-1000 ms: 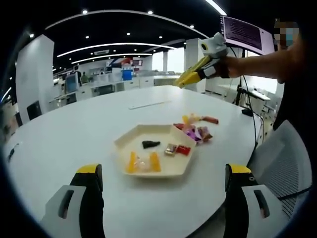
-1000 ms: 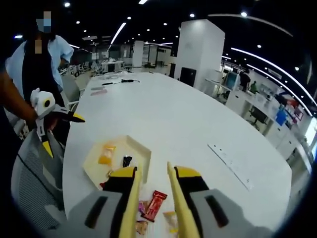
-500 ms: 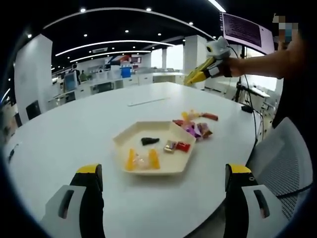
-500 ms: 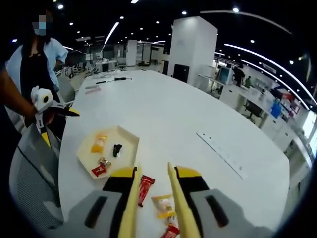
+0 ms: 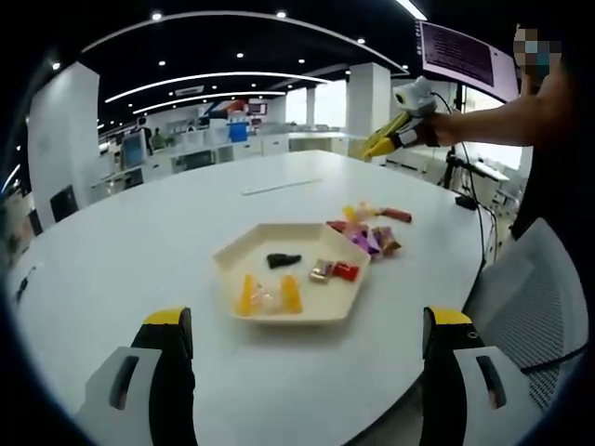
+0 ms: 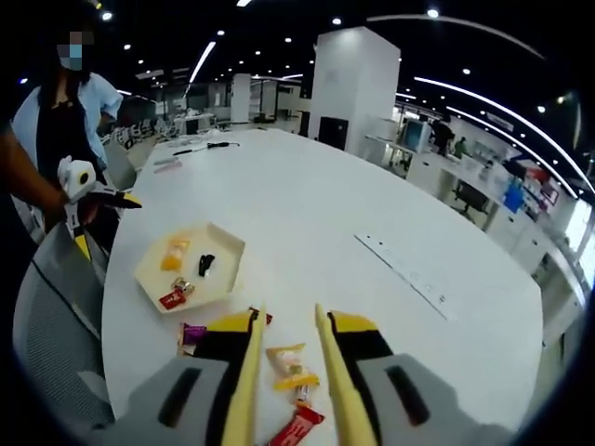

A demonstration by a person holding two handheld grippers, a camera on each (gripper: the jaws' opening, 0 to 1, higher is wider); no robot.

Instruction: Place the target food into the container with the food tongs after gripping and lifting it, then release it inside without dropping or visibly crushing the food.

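The right gripper (image 6: 286, 372), jaws slightly parted and empty, hovers directly above the yellow-wrapped snack (image 6: 290, 364) lying between its tips on the table (image 6: 372, 214), with the tray (image 6: 190, 267) ahead-left; the left gripper (image 5: 307, 372) gapes wide, farther off.

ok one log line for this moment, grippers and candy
left gripper: open, empty | right gripper: narrow gap, empty, above yellow-wrapped candy | hexagonal tray: holds wrapped candies

Found no readable text: lines on the monitor (image 5: 462, 58) at one o'clock too blurred, wrappers on the tabletop (image 5: 139, 251) too small to read.
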